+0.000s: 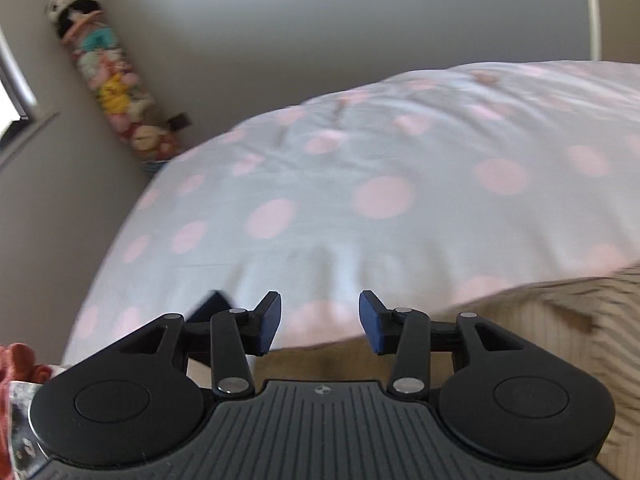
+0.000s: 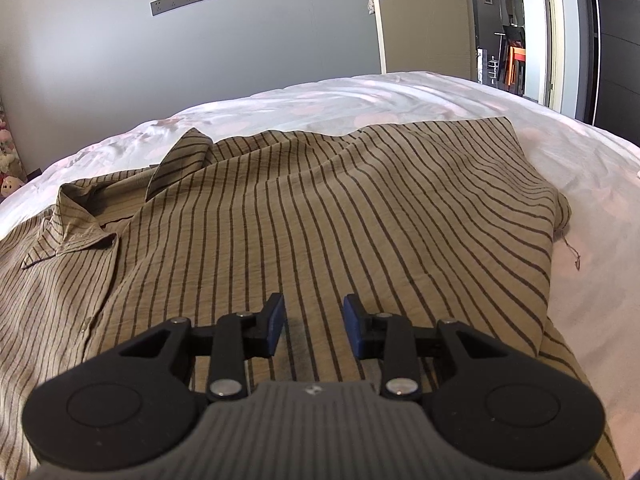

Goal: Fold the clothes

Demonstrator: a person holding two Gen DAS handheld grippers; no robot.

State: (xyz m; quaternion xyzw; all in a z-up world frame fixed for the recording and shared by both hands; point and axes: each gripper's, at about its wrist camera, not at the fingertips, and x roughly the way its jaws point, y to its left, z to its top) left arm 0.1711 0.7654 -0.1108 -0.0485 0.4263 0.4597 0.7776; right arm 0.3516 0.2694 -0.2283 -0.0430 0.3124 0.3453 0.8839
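Pink spots cover the pale bed cover that fills most of your left camera's view. Your left gripper sits low in the picture with its two blue pads wide apart, and nothing is between them. It hangs over the edge where the spotty cover meets the tan striped shirt, which shows only in the bottom right corner and looks blurry. A tall stack of soft toys leans in the corner of the room by the grey wall. A bit of red cloth peeks in at the bottom left, but you cannot tell what it is. Now look through your right camera. The striped shirt lies spread out on the bed cover, and it takes up most of the picture. Its collar is on the left side, and one flap of it sticks up. The right edge of the shirt is folded over on itself, and a loose thread hangs from it. Your right gripper is right above the shirt with its blue pads apart, and it holds nothing. You cannot tell if the pads touch the cloth. A door stands behind the bed.
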